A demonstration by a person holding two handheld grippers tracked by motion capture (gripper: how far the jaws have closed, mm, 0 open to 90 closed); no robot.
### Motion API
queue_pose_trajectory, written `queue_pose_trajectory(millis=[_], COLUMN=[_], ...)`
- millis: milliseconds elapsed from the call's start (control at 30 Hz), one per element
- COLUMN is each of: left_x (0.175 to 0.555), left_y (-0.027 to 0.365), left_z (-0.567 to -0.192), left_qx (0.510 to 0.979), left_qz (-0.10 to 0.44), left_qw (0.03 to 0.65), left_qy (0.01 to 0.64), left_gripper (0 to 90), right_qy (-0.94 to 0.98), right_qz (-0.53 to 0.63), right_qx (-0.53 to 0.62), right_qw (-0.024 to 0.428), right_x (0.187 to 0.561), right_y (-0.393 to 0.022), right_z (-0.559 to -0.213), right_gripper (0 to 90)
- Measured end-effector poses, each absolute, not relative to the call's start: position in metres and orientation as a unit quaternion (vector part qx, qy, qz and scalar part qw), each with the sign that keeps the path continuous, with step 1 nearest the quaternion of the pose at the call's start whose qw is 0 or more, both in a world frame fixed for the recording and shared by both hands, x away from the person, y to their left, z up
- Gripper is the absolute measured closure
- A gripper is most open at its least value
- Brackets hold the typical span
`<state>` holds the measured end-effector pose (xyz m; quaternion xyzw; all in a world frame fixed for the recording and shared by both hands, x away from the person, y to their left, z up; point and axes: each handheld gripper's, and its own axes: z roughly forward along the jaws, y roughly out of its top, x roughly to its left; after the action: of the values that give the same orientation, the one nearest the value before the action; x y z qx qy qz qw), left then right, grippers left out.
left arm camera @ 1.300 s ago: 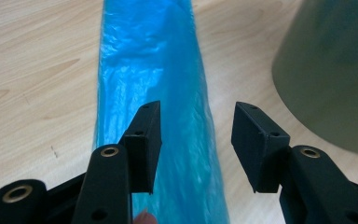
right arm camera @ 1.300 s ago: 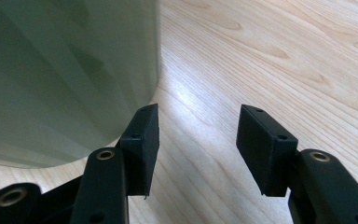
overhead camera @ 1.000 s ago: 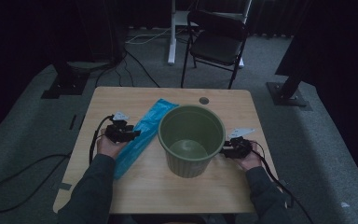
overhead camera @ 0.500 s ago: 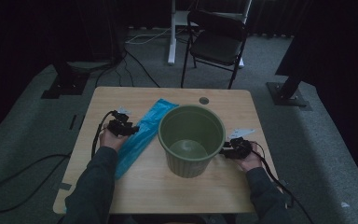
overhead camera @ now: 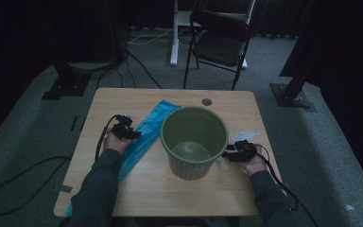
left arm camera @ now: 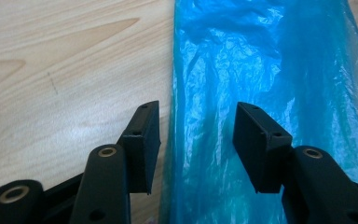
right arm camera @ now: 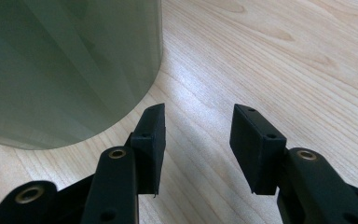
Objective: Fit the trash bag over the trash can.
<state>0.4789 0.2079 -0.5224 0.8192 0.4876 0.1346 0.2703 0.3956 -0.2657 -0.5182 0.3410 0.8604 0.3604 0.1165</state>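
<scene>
Blue plastic bag (overhead camera: 144,137) flat on wooden table (overhead camera: 99,109), stretched diagonally from table's near-left edge toward far middle, far end just beside green bucket (overhead camera: 194,142). In left gripper view, bag's left edge (left arm camera: 261,60) between the spread jaws, pads not pressing it; jaws just been opening. Left gripper (overhead camera: 125,131) over bag's left edge, held by left hand (overhead camera: 113,142). Bucket upright mid-table, looks empty inside. Right gripper (overhead camera: 236,152) just right of bucket, low over table, jaws spread with only bare wood between them; bucket wall (right arm camera: 65,65) close by left jaw, contact unclear. Black folding chair (overhead camera: 220,40) beyond table's far edge.
</scene>
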Motion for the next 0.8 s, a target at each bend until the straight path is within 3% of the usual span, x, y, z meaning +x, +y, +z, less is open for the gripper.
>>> queue_pose_trajectory(millis=[500, 800], left_x=[0.486, 0.484], left_y=[0.184, 0.183], left_z=[-0.524, -0.525], left_qx=[0.830, 0.832], left_qz=[0.153, 0.153], left_qw=[0.263, 0.269], left_qy=[0.467, 0.461], left_gripper=[47.1, 52.6], right_qy=[0.866, 0.871], right_qz=[0.353, 0.347], right_qx=[0.337, 0.333], right_qw=[0.110, 0.104], right_x=[0.396, 0.396], right_y=[-0.264, -0.261], right_z=[-0.521, -0.522], right_gripper=[54.4, 54.4])
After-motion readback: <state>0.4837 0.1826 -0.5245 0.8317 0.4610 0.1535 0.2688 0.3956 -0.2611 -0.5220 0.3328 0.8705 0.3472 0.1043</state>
